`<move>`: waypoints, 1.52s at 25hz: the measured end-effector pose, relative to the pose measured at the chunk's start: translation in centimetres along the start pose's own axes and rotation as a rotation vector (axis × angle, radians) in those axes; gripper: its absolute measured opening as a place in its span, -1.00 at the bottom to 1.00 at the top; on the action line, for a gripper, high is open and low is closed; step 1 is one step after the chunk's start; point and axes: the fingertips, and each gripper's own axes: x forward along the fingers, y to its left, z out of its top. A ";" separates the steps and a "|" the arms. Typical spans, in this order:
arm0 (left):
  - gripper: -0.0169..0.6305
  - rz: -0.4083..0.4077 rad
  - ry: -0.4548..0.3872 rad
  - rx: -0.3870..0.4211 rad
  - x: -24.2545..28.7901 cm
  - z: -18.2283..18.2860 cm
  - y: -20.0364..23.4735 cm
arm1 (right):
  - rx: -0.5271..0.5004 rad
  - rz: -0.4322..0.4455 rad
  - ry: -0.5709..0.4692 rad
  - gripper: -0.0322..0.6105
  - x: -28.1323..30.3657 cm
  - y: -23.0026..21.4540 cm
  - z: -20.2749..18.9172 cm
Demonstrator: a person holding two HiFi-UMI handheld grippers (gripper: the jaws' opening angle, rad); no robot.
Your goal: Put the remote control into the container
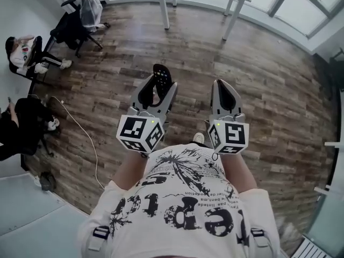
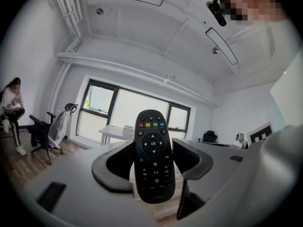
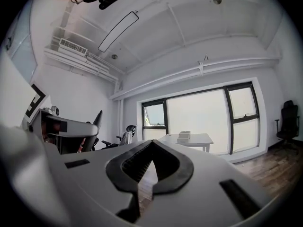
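1. Two grippers are held level out in front of the person, above the wood floor [image 1: 279, 85]. Neither one is at a work surface.
2. The left gripper [image 1: 159, 92] pinches the remote control [image 2: 154, 150] between its pads. They grip the lower half of the body, and the button face is turned toward the gripper camera. Judgement: gripping it low leaves the upper end free, so that end can go into an opening first.
3. The right gripper [image 1: 224, 93] has its jaws pressed together with nothing between them. Judgement: it has no part in the carry.
4. No container can be identified in any view. A white table [image 3: 187, 139] stands by the window with a small box [image 3: 184, 135] on it. Whether that box is the target cannot be told.
5. Readable markings on the remote are "OK" at the centre of the direction pad and "CH" beside the right rocker. A row of coloured keys runs across near the top. No brand name is legible.
6. The person's shirt [image 1: 183, 208] carries black lettering, which appears inverted in the head view and cannot be read reliably.
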 end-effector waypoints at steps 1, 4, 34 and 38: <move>-0.14 -0.001 -0.006 -0.011 1.2 0.2 -0.8 | -0.003 0.003 -0.001 -0.89 0.3 -1.5 0.2; -0.14 0.011 -0.021 -0.016 4.7 0.3 -2.6 | -0.022 0.010 0.003 -0.89 1.1 -5.5 0.6; -0.14 -0.290 0.100 0.036 29.5 2.8 5.8 | 0.073 -0.324 0.073 -0.89 17.9 -16.8 -1.3; -0.14 -0.298 0.099 0.032 30.6 4.3 11.4 | 0.077 -0.347 0.068 -0.89 22.7 -14.2 -1.0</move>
